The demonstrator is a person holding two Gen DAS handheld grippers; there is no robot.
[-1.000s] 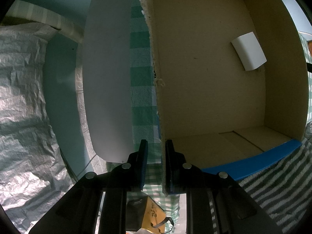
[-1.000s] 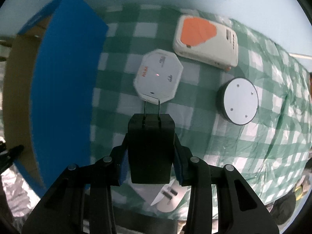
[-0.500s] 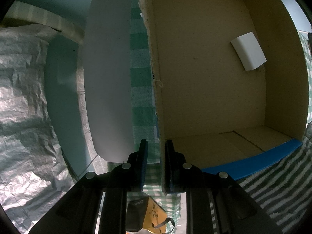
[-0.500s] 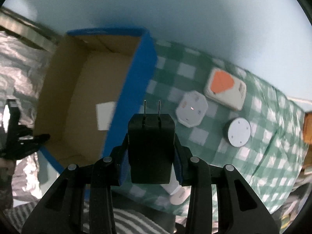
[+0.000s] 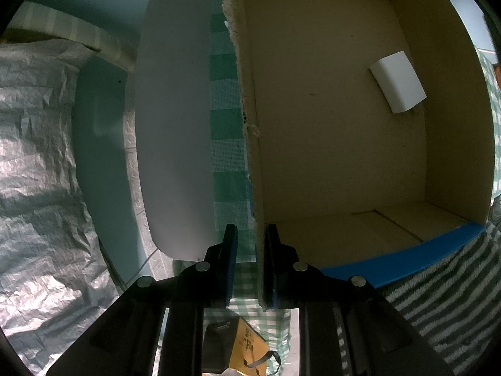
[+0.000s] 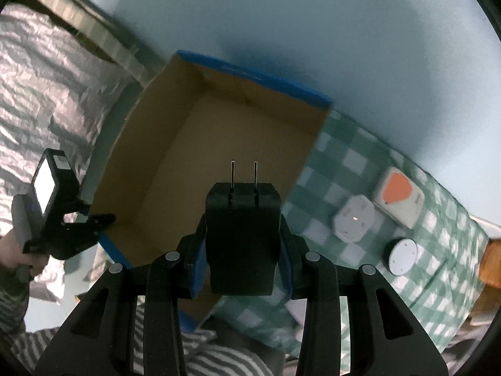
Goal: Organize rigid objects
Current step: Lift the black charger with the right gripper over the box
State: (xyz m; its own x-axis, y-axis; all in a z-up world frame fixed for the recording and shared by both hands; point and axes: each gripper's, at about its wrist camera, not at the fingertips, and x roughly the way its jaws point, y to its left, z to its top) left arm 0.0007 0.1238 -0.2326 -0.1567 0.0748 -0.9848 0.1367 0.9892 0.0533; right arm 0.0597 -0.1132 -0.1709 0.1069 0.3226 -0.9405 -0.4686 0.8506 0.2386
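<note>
A: Our right claw (image 6: 241,244) gripped the plug (image 6: 242,235) by its flat sides, prongs forward, above the box (image 6: 175,144).

B: Hard, light, slick casing. Our left claw (image 5: 249,263) pinched the box wall.

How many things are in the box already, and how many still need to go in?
One white block already lies in the cardboard box. The right gripper carries a black plug adapter above it while the left gripper pinches the box's wall. At least three devices wait on the checkered cloth.
</note>
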